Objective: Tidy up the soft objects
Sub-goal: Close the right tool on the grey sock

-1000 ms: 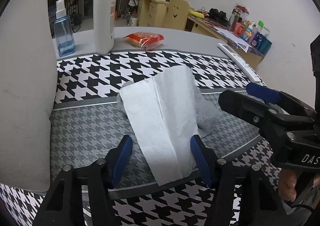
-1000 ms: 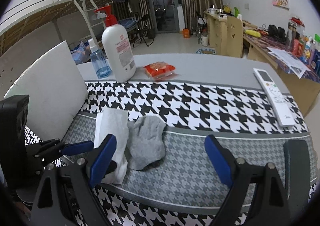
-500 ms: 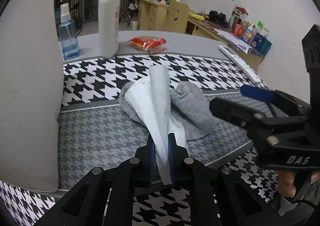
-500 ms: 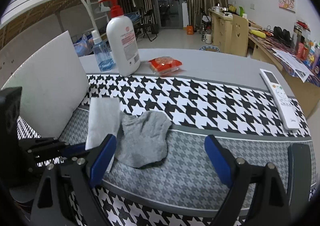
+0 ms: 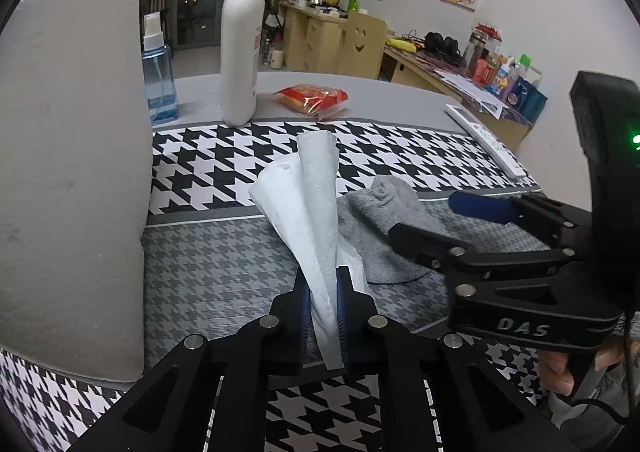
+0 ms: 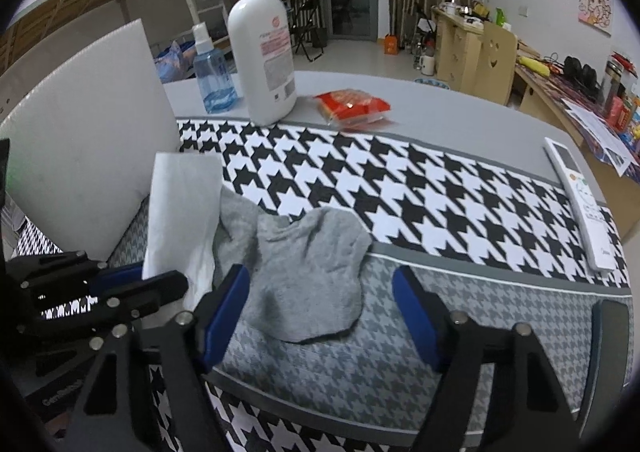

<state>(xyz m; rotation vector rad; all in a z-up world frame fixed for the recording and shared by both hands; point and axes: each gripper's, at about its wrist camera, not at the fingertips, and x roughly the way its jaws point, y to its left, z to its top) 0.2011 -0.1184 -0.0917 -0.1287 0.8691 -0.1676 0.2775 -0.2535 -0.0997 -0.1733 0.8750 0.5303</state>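
Pinching the tissue (image 5: 316,211), the left gripper (image 5: 322,308) partly hides the gray sock (image 6: 308,272).

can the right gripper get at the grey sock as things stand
Probably yes. The right gripper, its jaws closing, hangs just in front of the grey fabric sock with nothing between. The white paper towel only overlaps the sock's far left edge.

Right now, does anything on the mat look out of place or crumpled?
Yes. The tissue is pinched into a creased fan by the left tongs, and it overlaps the sock, which lies rumpled on the mat.
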